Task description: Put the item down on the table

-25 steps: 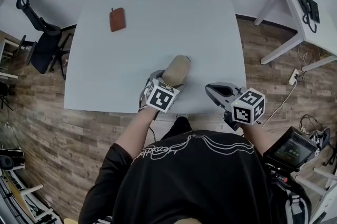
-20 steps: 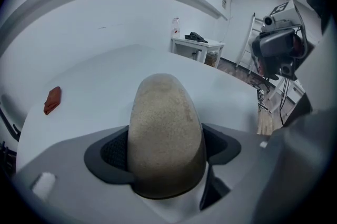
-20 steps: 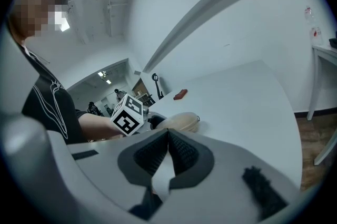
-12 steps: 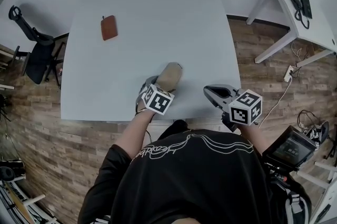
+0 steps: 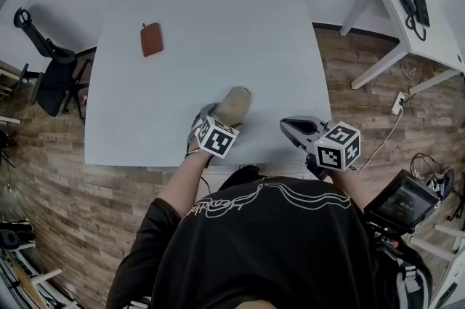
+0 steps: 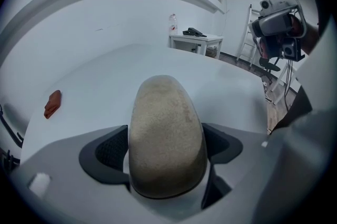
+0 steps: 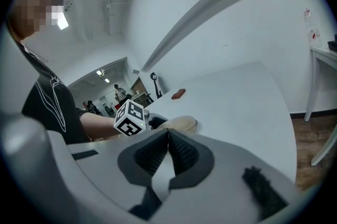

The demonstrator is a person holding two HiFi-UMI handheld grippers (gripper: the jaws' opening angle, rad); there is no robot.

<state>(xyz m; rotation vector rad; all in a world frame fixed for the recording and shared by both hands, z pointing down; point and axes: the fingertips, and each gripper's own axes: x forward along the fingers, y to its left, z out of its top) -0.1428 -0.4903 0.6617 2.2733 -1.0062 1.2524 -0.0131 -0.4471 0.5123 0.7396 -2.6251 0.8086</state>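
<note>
A tan, oblong, rounded item (image 5: 234, 105) (image 6: 166, 133) is clamped in my left gripper (image 5: 227, 115) (image 6: 167, 150), whose jaws press on both its sides. It is held over the near edge of the white table (image 5: 218, 17), pointing away from me. Whether it touches the tabletop I cannot tell. In the right gripper view the same item (image 7: 183, 123) shows beyond the left gripper's marker cube (image 7: 130, 117). My right gripper (image 5: 286, 123) (image 7: 168, 152) is shut with nothing in it, at the table's near right corner.
A small brown wallet (image 5: 151, 39) (image 6: 52, 104) (image 7: 178, 94) lies at the table's far left. A white side desk (image 5: 429, 38) with a phone stands to the right, an office chair (image 5: 47, 78) to the left. Wood floor surrounds the table.
The head view has shifted slightly. Relative to the table both grippers stay where they were, and the left one still holds the tan item.
</note>
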